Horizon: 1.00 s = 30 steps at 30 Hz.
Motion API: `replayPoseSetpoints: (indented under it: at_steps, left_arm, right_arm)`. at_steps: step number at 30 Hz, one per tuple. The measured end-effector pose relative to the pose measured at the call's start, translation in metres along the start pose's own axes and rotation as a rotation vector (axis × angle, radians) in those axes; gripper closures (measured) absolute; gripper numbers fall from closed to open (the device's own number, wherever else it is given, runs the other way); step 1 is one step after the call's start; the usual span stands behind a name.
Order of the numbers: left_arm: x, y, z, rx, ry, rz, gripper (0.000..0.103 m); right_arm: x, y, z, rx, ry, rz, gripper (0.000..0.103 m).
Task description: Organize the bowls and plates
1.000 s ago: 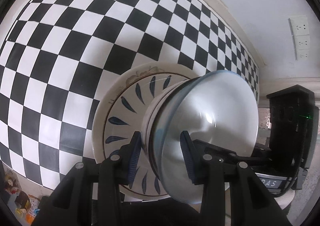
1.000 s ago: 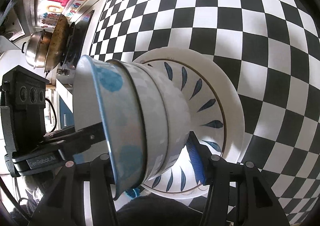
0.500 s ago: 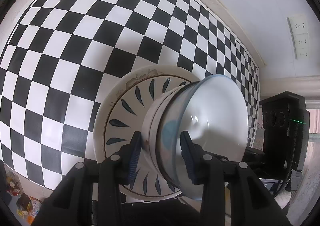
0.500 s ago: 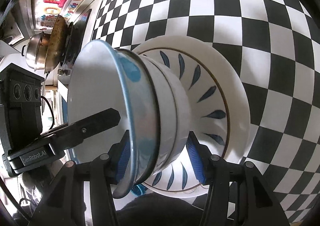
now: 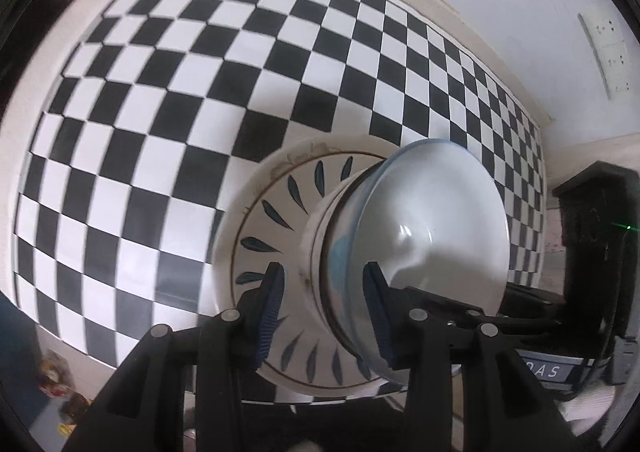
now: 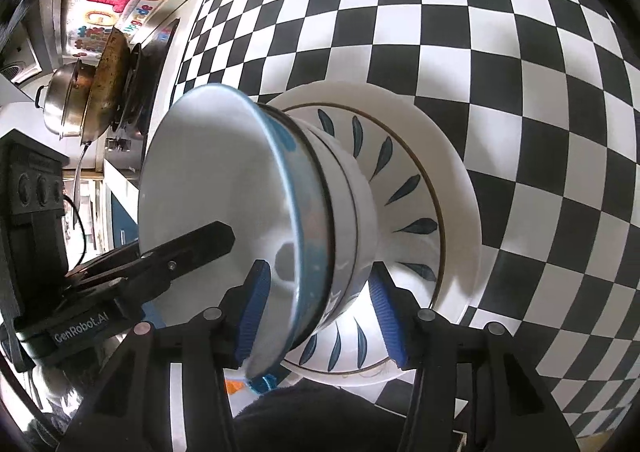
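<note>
A white plate with blue leaf marks (image 5: 276, 211) (image 6: 404, 187) lies on the checkered cloth. On it stand nested bowls: a white bowl (image 5: 316, 252) (image 6: 360, 211) with a blue-rimmed bowl (image 5: 436, 236) (image 6: 224, 179) inside it. My left gripper (image 5: 324, 312) straddles the rims of the stacked bowls, one finger inside the blue-rimmed bowl and one outside. My right gripper (image 6: 316, 316) straddles the opposite side the same way. Both sets of jaws stand apart around the rims; whether the pads press on them is hard to tell.
A black and white checkered cloth (image 5: 200, 71) (image 6: 520, 51) covers the table. A steel pot and pans (image 6: 92, 91) stand at the far left on a stove. A white wall with sockets (image 5: 604, 43) runs behind the table.
Both views have shifted slightly around the stack. My right gripper has slid further over the bowl rims, so its left finger now sits inside the blue-rimmed bowl.
</note>
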State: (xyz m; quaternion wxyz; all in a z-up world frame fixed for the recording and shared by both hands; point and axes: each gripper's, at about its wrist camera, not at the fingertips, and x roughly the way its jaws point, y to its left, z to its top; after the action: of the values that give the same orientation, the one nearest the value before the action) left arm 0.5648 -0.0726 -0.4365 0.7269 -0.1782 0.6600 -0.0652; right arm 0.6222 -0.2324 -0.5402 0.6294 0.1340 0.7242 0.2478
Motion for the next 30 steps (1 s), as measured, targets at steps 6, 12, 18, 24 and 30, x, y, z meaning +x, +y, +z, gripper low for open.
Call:
replayPoseSetpoints:
  at_steps: [6,12,18,24,30]
  left_arm:
    - [-0.015,-0.001,-0.005,0.050,-0.067,0.093,0.044]
    - [-0.041,-0.005,-0.012,0.091,-0.225,0.186,0.017]
    - [-0.059,-0.013,-0.015,0.128,-0.324,0.180,0.003]
    - [-0.067,-0.031,-0.027,0.183,-0.392,0.270,0.003]
    - [-0.094,-0.041,-0.046,0.215,-0.466,0.299,0.003]
  right_arm:
    - [-0.013,0.009,-0.007,-0.031,-0.038,-0.073,0.049]
    - [-0.033,0.020,-0.020,-0.063,-0.105,-0.204,0.028]
    - [-0.058,0.032,-0.042,-0.089,-0.229,-0.345,0.002]
    - [-0.093,0.040,-0.067,-0.078,-0.411,-0.487,0.000]
    - [-0.132,0.048,-0.096,-0.040,-0.570,-0.569,0.000]
